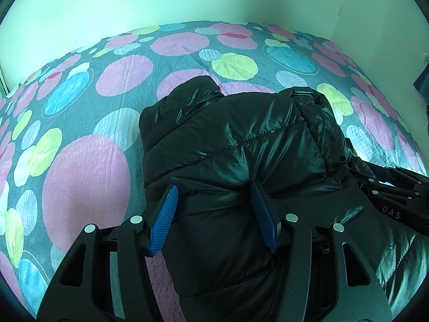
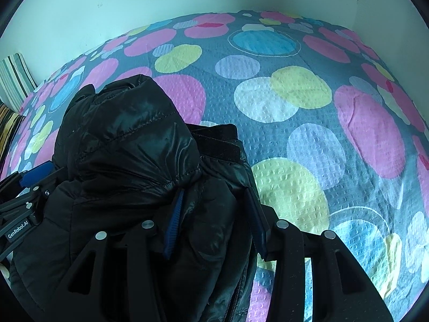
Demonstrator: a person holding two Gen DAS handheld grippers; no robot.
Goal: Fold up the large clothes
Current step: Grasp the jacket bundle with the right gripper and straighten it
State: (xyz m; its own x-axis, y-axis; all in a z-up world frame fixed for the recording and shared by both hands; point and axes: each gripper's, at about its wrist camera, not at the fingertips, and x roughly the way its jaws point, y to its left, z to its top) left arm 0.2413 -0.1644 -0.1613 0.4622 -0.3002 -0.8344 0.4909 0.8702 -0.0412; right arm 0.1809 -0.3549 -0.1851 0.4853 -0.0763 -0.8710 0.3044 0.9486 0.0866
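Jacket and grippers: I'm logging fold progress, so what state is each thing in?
Jacket: bunched, partly folded, lying on the bedspread.
Left gripper: jaws astride a puffy fold, pads pressing it.
Right gripper: closed on the jacket's edge.
Bedspread: spread flat, lightly wrinkled.

I get soft, even, greenish light, sheen on the black puffer jacket [image 1: 241, 147], sharp centres, and heavy fisheye bending with dark corners around the bedspread [image 2: 321, 134].

jacket [image 1: 236, 145] lower part: cut off by the bottom edge in both views
bedspread [image 1: 80, 139] under jacket: hidden
right gripper [image 2: 214, 201] pads' contact: unclear among the padding
striped cushion [image 2: 13, 77]: cut off at the left edge
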